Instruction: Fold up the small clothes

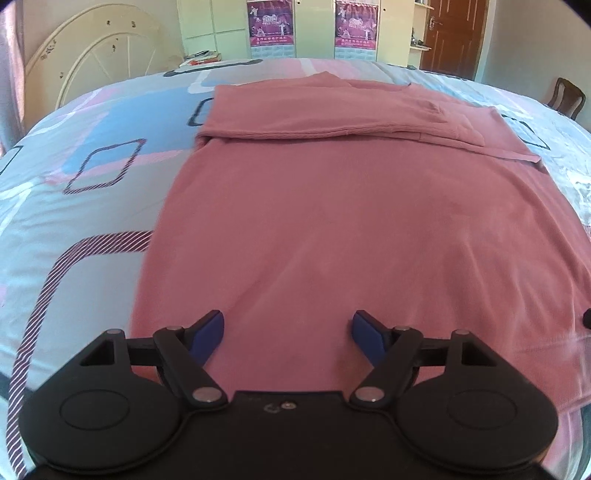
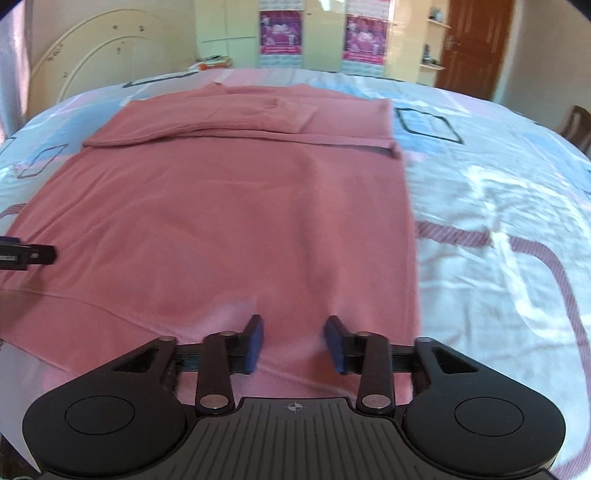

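Note:
A pink long-sleeved garment (image 1: pixel 332 221) lies flat on the bed, its far end and sleeves (image 1: pixel 332 110) folded across the top. My left gripper (image 1: pixel 287 328) hovers over the garment's near hem by its left edge, jaws wide open with only flat cloth below them. In the right wrist view the same garment (image 2: pixel 221 221) fills the middle. My right gripper (image 2: pixel 294 339) stands over the near hem close to the right edge. Its blue pads (image 2: pixel 255 343) are apart and pinch no fabric. A black part of the left gripper (image 2: pixel 29 254) shows at that view's left border.
The bed sheet (image 1: pixel 74 184) is pale blue and pink with square outlines and is creased on the right (image 2: pixel 498 221). A cream headboard (image 1: pixel 92 55) is at the far left. Behind stand a wardrobe with posters (image 1: pixel 271 26), a brown door (image 1: pixel 454 33) and a chair (image 1: pixel 565 98).

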Demonstrator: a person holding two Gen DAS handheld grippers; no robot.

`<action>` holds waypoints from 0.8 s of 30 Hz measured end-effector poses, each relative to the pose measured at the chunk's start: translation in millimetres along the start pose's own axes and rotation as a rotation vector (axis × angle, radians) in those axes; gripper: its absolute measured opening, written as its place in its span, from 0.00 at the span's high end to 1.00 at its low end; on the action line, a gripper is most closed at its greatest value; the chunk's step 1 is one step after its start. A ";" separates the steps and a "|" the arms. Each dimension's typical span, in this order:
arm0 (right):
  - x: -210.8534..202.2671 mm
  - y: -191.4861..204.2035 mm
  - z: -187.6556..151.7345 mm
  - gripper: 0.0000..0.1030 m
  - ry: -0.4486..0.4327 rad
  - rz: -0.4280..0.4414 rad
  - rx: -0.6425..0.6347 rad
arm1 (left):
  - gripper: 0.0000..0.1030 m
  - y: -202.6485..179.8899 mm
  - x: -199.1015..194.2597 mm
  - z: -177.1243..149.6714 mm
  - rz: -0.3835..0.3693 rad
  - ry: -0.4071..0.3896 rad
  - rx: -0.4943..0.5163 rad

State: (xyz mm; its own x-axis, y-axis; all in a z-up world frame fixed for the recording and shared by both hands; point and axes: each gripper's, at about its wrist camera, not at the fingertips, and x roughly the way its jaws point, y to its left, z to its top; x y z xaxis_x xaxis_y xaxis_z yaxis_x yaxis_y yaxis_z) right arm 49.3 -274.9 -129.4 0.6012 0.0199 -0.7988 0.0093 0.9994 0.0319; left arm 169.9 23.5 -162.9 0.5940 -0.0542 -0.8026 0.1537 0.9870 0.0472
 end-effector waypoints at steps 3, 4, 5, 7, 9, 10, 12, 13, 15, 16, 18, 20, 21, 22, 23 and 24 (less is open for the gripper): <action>-8.8 -7.0 -8.3 0.58 -0.002 -0.035 0.028 | 0.26 14.4 -9.9 -7.5 0.015 -0.008 -0.012; -11.7 -10.5 -10.6 0.58 -0.003 -0.046 0.042 | 0.26 20.2 -12.9 -10.1 0.021 -0.010 -0.018; -14.4 -14.4 -13.0 0.57 -0.006 -0.059 0.056 | 0.26 27.2 -15.5 -13.5 0.030 -0.013 -0.028; -18.5 -22.0 -17.1 0.56 -0.009 -0.085 0.081 | 0.26 41.0 -18.9 -19.9 0.046 -0.008 -0.048; -21.4 -28.3 -21.0 0.50 -0.009 -0.101 0.107 | 0.26 52.1 -21.1 -26.7 0.057 -0.002 -0.062; -22.2 -30.1 -22.6 0.45 -0.005 -0.107 0.116 | 0.26 57.5 -22.1 -30.2 0.061 0.001 -0.067; -24.9 -33.8 -27.1 0.43 -0.004 -0.114 0.130 | 0.25 68.2 -24.5 -37.7 0.060 -0.001 -0.084; -26.3 -35.1 -29.0 0.43 -0.003 -0.113 0.136 | 0.25 73.0 -25.6 -41.4 0.055 0.001 -0.098; -28.0 -37.0 -33.5 0.43 0.004 -0.108 0.153 | 0.25 79.5 -27.4 -47.3 0.034 0.005 -0.117; -28.3 -37.8 -34.7 0.43 0.008 -0.104 0.164 | 0.25 81.9 -28.2 -49.9 0.025 0.009 -0.123; -29.1 -39.0 -37.5 0.43 0.019 -0.085 0.199 | 0.27 84.9 -28.8 -54.6 -0.003 0.017 -0.137; -30.6 -41.1 -39.8 0.43 0.028 -0.059 0.239 | 0.29 87.0 -29.1 -57.7 -0.029 0.019 -0.161; -31.4 -42.0 -40.7 0.43 0.030 -0.051 0.252 | 0.29 87.5 -29.5 -58.8 -0.038 0.020 -0.171; -32.1 -42.1 -41.1 0.43 0.031 -0.042 0.262 | 0.30 87.6 -29.8 -58.7 -0.050 0.021 -0.178; -32.8 -41.6 -41.4 0.43 0.033 -0.034 0.268 | 0.32 86.9 -30.2 -58.9 -0.062 0.024 -0.181; -33.7 -40.6 -42.2 0.43 0.033 -0.030 0.271 | 0.37 86.1 -30.9 -59.1 -0.079 0.026 -0.181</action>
State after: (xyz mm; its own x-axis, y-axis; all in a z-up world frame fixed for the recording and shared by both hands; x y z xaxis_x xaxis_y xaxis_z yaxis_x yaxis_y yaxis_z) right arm -5.1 -315.0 -129.2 0.5708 -0.0039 -0.8211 0.2427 0.9561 0.1642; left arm 118.1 119.1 -169.2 0.5647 -0.1305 -0.8149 0.0529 0.9911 -0.1220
